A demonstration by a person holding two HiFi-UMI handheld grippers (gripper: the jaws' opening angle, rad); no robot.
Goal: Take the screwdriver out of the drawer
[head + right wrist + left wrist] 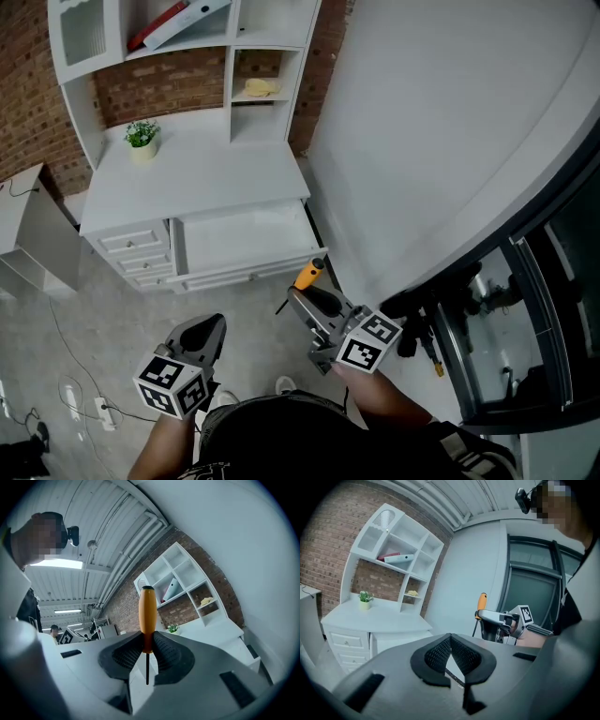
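Note:
My right gripper (302,292) is shut on a screwdriver (147,618) with an orange handle and a thin dark shaft. In the head view the screwdriver (306,277) hangs above the floor just in front of the open drawer (246,239) of the white desk. The left gripper view shows the screwdriver (481,603) standing upright in the right gripper (487,617). My left gripper (212,328) is lower left, over the floor, jaws closed with nothing between them. Its pads (440,652) touch at the tips.
The white desk (197,173) carries a small potted plant (142,136) and a shelf unit (183,37) with binders. Three small drawers (133,253) sit left of the open one. A white wall (441,141) runs along the right. A power strip (101,410) and cables lie on the floor.

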